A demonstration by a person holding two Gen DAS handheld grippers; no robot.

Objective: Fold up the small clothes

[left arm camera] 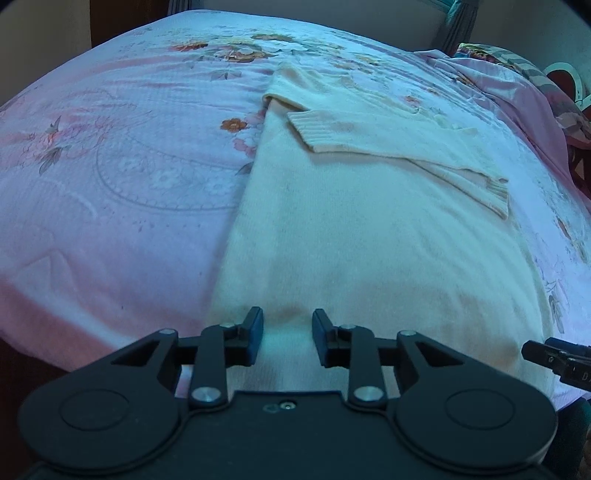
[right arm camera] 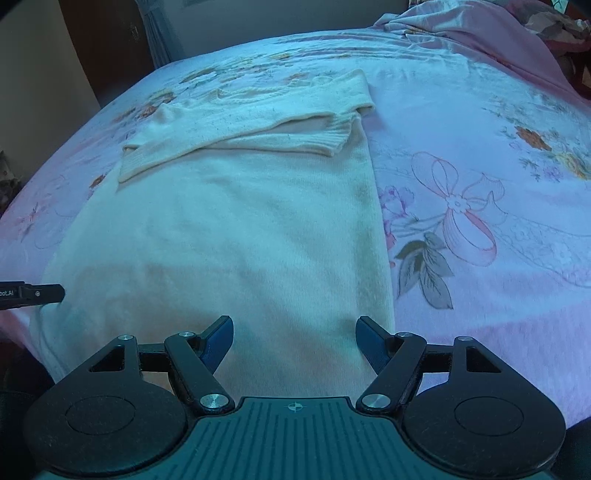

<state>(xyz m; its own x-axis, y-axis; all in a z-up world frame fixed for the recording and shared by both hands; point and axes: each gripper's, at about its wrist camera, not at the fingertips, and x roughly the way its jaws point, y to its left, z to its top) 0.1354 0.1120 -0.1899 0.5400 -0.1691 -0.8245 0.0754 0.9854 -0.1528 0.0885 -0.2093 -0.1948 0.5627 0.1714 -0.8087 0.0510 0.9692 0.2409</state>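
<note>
My left hand-held gripper (left arm camera: 287, 338) hovers over the near hem of a cream sweater (left arm camera: 369, 240); its jaws stand a little apart with nothing between them, only knit fabric showing below the gap. My right hand-held gripper (right arm camera: 294, 345) hangs over the same hem further along, jaws spread wide and empty. I cannot tell whether either one touches the cloth.

The sweater lies flat on a bed (left arm camera: 110, 184) covered by a pink floral bedspread, its hem near the bed's front edge, which drops into shadow just below my hand-held grippers. The body of the sweater runs away from me in a long straight panel. To its left, seen from the left wrist, the bedspread is bare and smooth; to its right, seen from the right wrist, there is likewise broad bare bedspread.

Further out, both sleeves (right arm camera: 236, 136) are folded across the chest, ribbed cuffs overlapping the body. Beyond the sweater's far end, bunched pink bedding (right arm camera: 480, 33) sits at the far right corner, and a wall and a curtain close the view.
</note>
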